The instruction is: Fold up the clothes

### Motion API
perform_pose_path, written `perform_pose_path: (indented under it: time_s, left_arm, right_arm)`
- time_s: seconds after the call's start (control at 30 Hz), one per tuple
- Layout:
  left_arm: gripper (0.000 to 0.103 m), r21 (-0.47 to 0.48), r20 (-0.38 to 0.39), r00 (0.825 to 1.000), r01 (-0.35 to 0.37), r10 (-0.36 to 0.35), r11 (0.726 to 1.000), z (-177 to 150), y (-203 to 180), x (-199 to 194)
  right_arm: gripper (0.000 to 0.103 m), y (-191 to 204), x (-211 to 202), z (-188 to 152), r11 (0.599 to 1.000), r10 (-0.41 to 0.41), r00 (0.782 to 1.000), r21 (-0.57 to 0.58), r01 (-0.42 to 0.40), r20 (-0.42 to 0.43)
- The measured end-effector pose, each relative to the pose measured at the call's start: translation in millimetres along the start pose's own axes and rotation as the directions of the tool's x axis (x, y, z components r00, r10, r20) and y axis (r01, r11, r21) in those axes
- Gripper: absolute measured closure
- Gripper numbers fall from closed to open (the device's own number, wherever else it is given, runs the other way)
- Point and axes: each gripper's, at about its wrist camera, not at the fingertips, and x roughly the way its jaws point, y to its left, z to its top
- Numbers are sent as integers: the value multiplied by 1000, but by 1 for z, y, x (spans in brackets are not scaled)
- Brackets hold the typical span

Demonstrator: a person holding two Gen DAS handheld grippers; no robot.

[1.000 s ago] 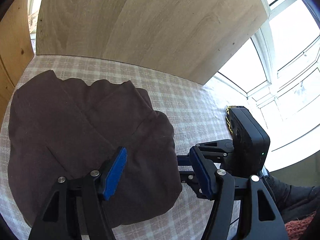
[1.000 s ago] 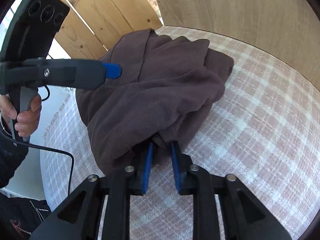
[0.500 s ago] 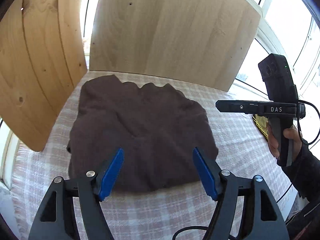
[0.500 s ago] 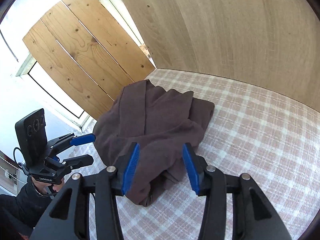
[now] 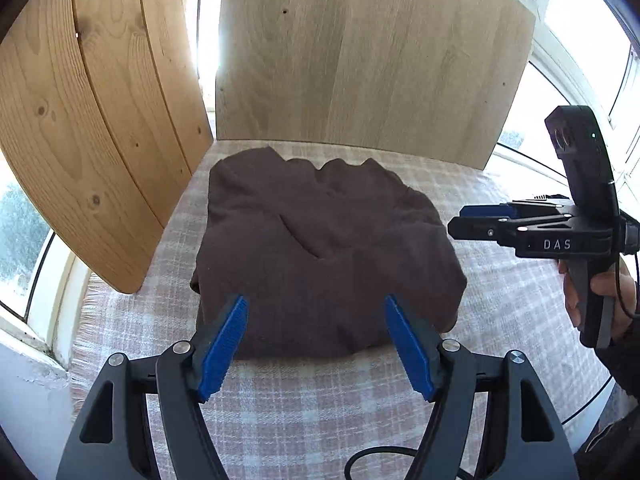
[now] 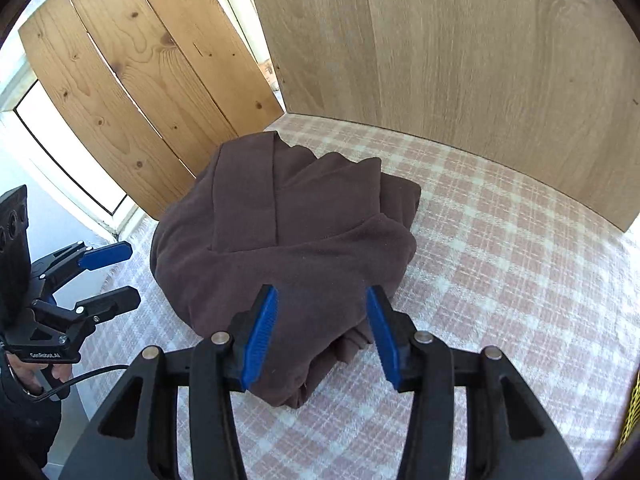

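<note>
- The brown garment (image 5: 320, 248) lies on the checked cloth (image 5: 320, 412) of the table, near the wooden boards (image 6: 460, 48) at the back, and it is already a compact bundle of several layers.
- From my left side the top of the garment looks rather flat and nearly square, so I judge that the main folds are done.
- From my right side the near corner is less tidy: some layers stick out at the bottom edge and the pile is thick and a little uneven.
- My left gripper (image 5: 316, 344) is released, its jaws are wide apart above the near edge of the garment and nothing is between the pads.
- My right gripper (image 6: 322, 336) is opening its jaws at this moment; the garment shows between them, but the pads do not press on it, so I hold nothing.
- What is left, in my opinion, is only a small thing: to tuck or press the loose corner, or maybe one more fold if a smaller pile is wanted.
</note>
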Motion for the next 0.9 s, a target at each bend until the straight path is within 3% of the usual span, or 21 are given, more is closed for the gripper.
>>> perform_pose_path:
  time_s: [0.1,0.23,0.33,0.6,0.9]
  left_arm:
    - [28,3,49,997,-55,55,998,6,-20,-25]
    - [28,-34,83,996,-40,42,999,1,-41,-59]
    - [28,-60,100,995,-21,27,998,-8,-55,-90]
    - [24,-76,128,988,-71,80,995,-45,-88,-160]
    - [24,-80,154,984,-79,91,994,-87,-109,-217]
  right_arm:
    - [38,12,-29,-9,997,-82,996,15,82,29]
    - [36,29,-72,-27,982,-186,979,22,185,78]
    - [28,46,-104,-43,963,-267,956,14,268,119]
    - [26,87,-180,-89,955,-295,930,26,297,218]
    - [26,131,-219,-127,960,-271,932,-1,280,239]
